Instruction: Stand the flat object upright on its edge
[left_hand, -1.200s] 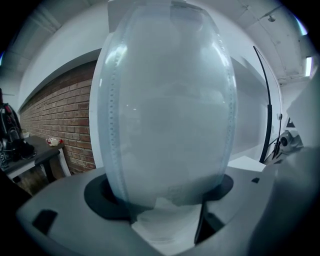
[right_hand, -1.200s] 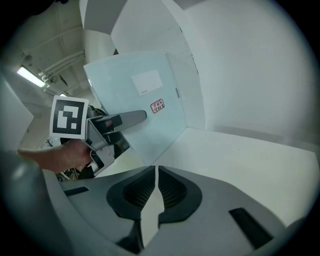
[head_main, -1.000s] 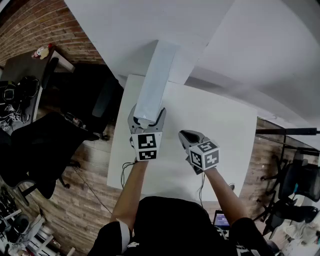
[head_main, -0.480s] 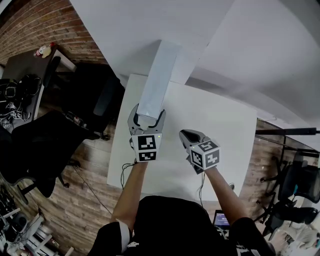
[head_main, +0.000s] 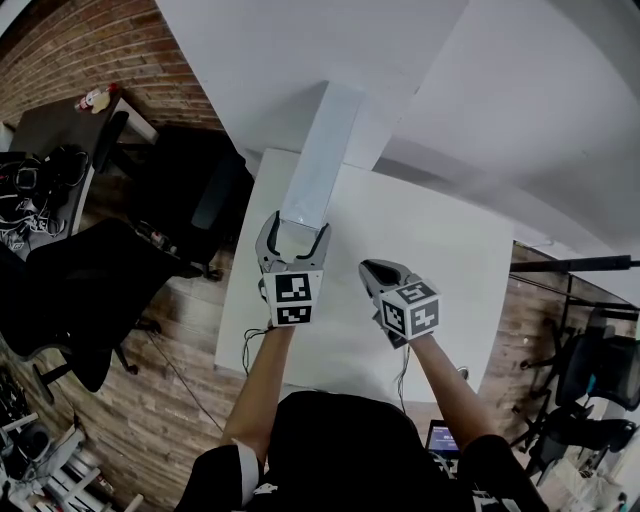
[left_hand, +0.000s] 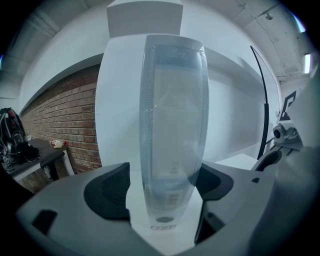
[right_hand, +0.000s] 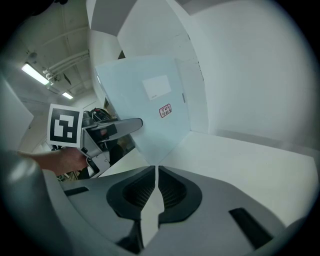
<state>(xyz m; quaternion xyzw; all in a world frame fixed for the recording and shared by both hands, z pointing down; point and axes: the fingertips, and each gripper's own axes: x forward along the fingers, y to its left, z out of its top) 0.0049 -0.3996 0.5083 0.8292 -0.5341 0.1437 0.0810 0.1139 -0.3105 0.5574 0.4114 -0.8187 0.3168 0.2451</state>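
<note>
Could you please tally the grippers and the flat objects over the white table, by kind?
Grippers: 2, the left gripper and the right gripper
Flat clear object: 1
Total: 3

Flat object (head_main: 318, 160) is showing pale translucent blue-grey, carrying a white label (right_hand: 156, 86) and small red stamp (right_hand: 165, 110). Desk (head_main: 440, 250) is reading plain white. Left tongs (head_main: 296, 226) and right tongs (head_main: 372, 268) are showing grey, pads (right_hand: 172, 192) ribbed black, cubes (head_main: 291, 298) wearing black-and-white square markers. Beside desk, brick wall (head_main: 70, 50) is showing red-brown, floor (head_main: 170, 400) brown wood planks.
</note>
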